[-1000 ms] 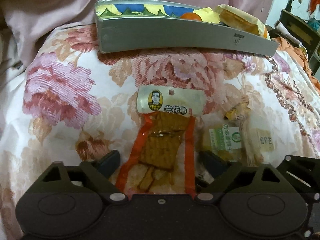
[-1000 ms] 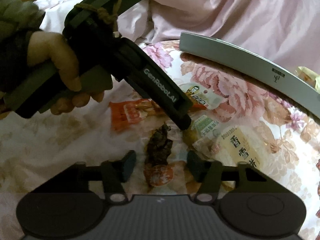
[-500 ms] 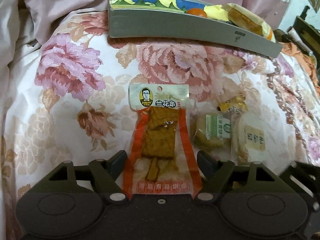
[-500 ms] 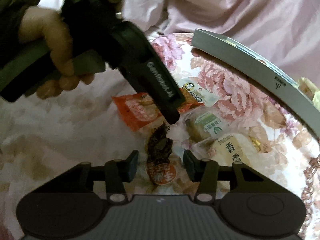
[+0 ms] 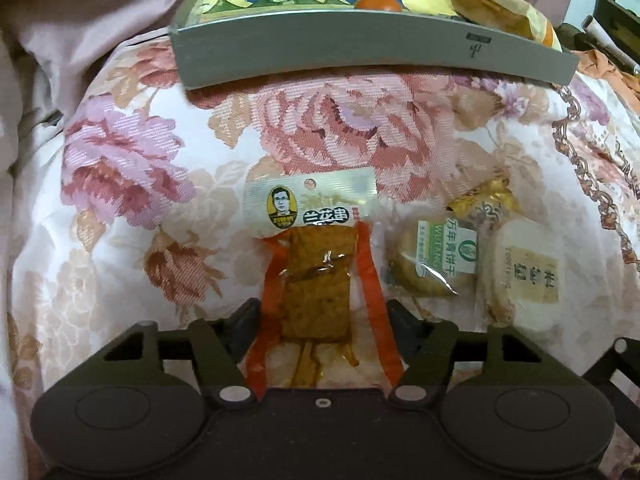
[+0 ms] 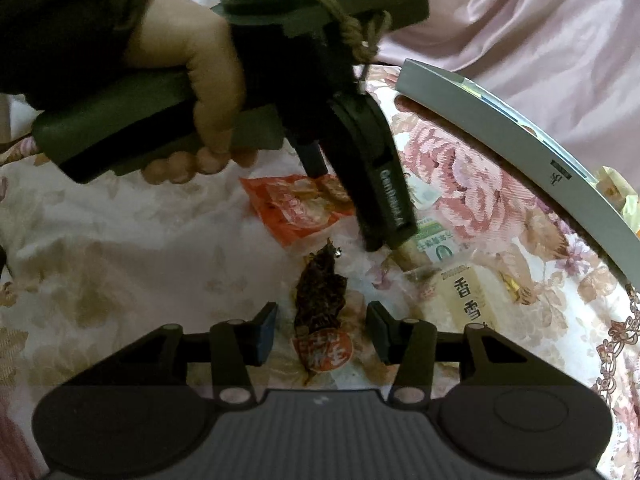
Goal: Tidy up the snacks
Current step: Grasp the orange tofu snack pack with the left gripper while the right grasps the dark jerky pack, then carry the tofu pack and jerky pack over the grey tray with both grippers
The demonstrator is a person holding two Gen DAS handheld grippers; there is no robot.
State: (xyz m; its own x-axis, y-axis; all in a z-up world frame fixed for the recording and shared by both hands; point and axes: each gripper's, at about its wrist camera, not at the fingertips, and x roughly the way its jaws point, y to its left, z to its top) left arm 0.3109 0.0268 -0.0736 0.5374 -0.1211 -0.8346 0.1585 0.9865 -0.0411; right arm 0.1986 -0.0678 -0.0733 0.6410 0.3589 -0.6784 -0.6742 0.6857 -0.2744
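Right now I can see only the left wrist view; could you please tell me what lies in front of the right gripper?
Observer: A dark snack packet with a round red label lies between the fingers of the right gripper.
Operator: Thank you. Are they pressing on it?
Observer: No, both stand clear of it, with the floral bedspread showing in the gap on either side.

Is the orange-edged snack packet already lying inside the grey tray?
No: the orange-edged snack packet lies on the floral cloth, between the left gripper's fingers, nearer than the grey tray.
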